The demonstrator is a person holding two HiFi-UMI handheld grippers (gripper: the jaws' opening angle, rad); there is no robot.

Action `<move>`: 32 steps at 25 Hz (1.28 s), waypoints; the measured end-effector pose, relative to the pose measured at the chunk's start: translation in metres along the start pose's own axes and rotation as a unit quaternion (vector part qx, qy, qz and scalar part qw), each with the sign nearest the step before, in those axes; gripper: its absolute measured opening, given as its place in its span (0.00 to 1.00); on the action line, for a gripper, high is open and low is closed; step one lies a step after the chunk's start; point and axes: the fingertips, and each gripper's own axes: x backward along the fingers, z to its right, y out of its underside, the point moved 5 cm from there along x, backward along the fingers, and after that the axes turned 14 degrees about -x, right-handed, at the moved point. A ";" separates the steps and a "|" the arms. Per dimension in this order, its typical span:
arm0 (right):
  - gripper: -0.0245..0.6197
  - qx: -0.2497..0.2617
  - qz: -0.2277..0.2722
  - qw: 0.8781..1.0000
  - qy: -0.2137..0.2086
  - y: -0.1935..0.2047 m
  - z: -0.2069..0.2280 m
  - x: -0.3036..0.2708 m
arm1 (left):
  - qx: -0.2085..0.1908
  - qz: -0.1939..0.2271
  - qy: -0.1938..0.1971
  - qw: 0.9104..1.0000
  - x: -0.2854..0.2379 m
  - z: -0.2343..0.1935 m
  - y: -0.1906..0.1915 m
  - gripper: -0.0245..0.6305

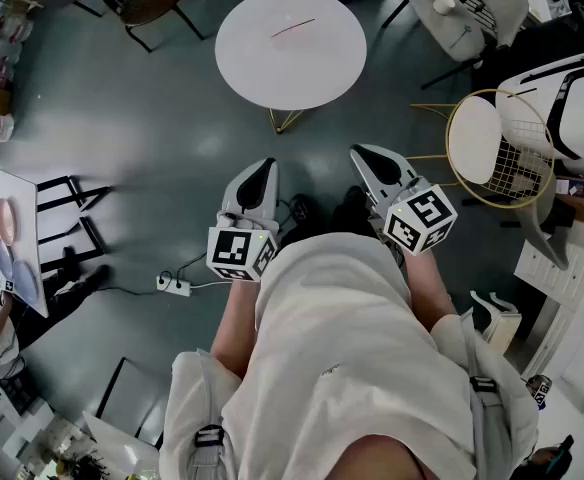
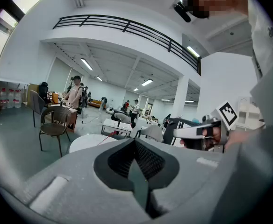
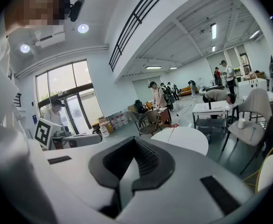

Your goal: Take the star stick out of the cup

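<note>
Left gripper (image 1: 266, 166) and right gripper (image 1: 358, 153) both clenched, gripping nothing, hanging at waist. Thin pink stick (image 1: 294, 28), probably star stick, lying crosswise on round desk (image 1: 262, 73) dead ahead, well apart. Neither gripper clearly nearer. Cup not showing anywhere.

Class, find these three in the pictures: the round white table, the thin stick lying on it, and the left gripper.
Table (image 1: 262, 68): head view, bare top left of centre.
Stick (image 1: 293, 28): head view, its middle.
Left gripper (image 1: 264, 168): head view, tip of its closed jaws.
</note>
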 end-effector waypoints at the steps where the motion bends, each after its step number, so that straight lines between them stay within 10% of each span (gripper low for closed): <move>1: 0.05 0.001 0.001 1.000 0.001 0.000 0.000 -0.001 | 0.001 0.000 -0.003 1.000 0.001 -0.004 0.000 0.05; 32: 0.05 -0.037 0.012 0.997 0.060 0.000 0.018 0.012 | 0.014 -0.035 0.001 0.999 -0.012 -0.027 0.023 0.05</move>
